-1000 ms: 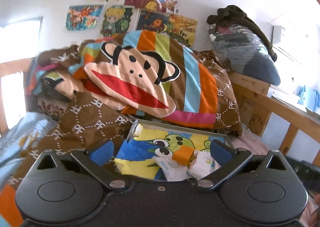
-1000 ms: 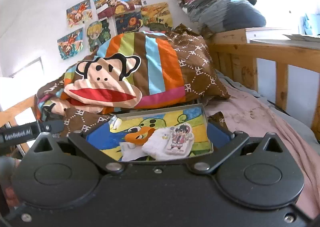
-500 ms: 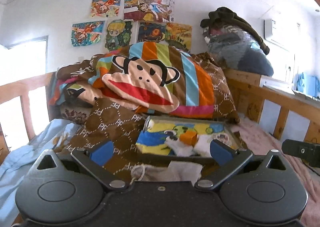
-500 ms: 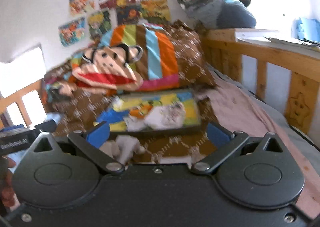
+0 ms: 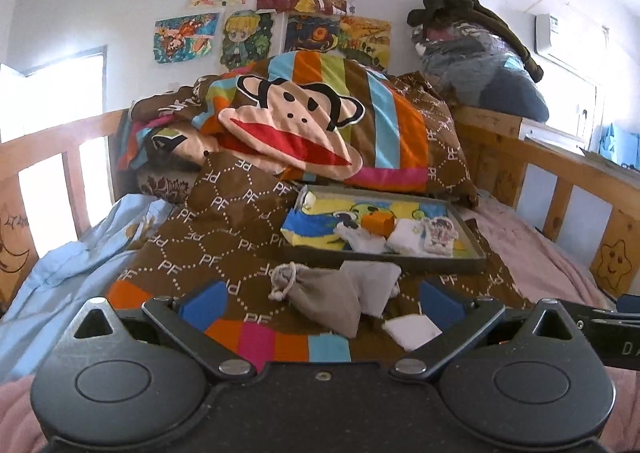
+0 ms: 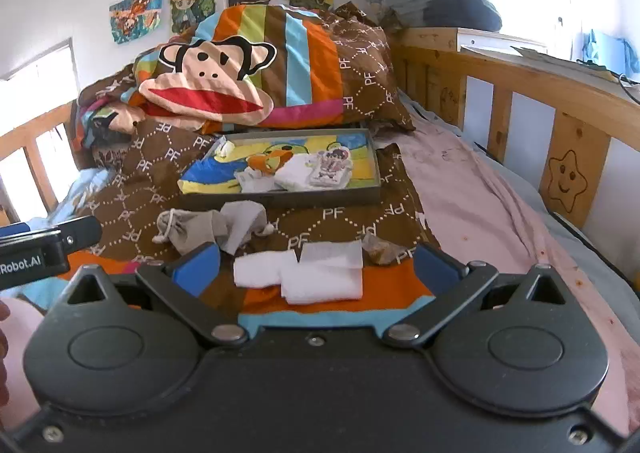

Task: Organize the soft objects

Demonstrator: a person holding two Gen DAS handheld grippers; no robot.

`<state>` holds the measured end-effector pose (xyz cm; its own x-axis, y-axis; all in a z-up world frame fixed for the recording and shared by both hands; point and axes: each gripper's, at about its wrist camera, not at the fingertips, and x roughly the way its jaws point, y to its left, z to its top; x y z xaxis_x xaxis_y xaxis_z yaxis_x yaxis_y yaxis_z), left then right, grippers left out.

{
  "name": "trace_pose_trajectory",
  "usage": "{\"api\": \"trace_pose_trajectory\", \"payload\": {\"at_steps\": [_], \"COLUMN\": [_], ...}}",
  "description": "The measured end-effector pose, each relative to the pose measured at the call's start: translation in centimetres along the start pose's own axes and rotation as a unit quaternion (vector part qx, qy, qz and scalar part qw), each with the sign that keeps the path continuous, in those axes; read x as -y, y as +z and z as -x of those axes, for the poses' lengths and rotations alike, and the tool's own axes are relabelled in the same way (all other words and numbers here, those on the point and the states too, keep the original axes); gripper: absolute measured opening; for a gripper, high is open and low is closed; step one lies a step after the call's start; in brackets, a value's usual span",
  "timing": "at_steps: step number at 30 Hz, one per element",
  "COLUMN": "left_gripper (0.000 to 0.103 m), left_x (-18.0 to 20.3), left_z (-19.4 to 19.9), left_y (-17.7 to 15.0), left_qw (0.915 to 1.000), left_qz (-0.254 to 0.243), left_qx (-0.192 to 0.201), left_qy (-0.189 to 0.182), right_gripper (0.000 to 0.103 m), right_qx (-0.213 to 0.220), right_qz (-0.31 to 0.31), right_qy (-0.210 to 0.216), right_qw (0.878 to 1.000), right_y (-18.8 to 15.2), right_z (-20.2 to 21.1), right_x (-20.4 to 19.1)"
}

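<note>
Both hand-held grippers, left [image 5: 322,303] & right [image 6: 316,265], pulled back from tray [image 6: 280,197], jaws wide, empty; pouch [image 5: 324,289] & white cloths [image 6: 316,273] next.

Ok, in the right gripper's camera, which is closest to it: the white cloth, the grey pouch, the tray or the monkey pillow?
1. White cloth, right between the open jaws.
2. Grey drawstring pouch, just beyond, to the left.
3. Tray, further up the bed, centre.
4. Monkey pillow, farthest, by the wall.
</note>
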<state>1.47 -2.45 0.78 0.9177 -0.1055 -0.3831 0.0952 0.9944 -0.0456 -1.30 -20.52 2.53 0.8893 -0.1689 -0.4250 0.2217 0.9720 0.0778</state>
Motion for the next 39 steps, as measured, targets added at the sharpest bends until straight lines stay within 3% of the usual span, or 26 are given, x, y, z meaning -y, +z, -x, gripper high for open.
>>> {"api": "trace_pose_trajectory", "payload": {"at_steps": [10, 39], "left_gripper": [0.102, 0.102], "left_x": [1.0, 0.7], "left_z": [0.1, -0.5], "left_y": [-1.6, -1.8], "left_qw": [0.9989, 0.9990], "left_qz": [-0.039, -0.026], "left_qx": [-0.025, -0.035], "left_qy": [0.001, -0.005], "right_gripper": [0.103, 0.103], "right_qx": [0.019, 0.002], "right_qz": [0.016, 0.001], "right_qy": [-0.037, -0.038], "right_qw": [0.999, 0.999], "right_y": [-1.2, -1.7], "right_z": [1.7, 1.2], "right_x": [-0.6, -0.8]}}
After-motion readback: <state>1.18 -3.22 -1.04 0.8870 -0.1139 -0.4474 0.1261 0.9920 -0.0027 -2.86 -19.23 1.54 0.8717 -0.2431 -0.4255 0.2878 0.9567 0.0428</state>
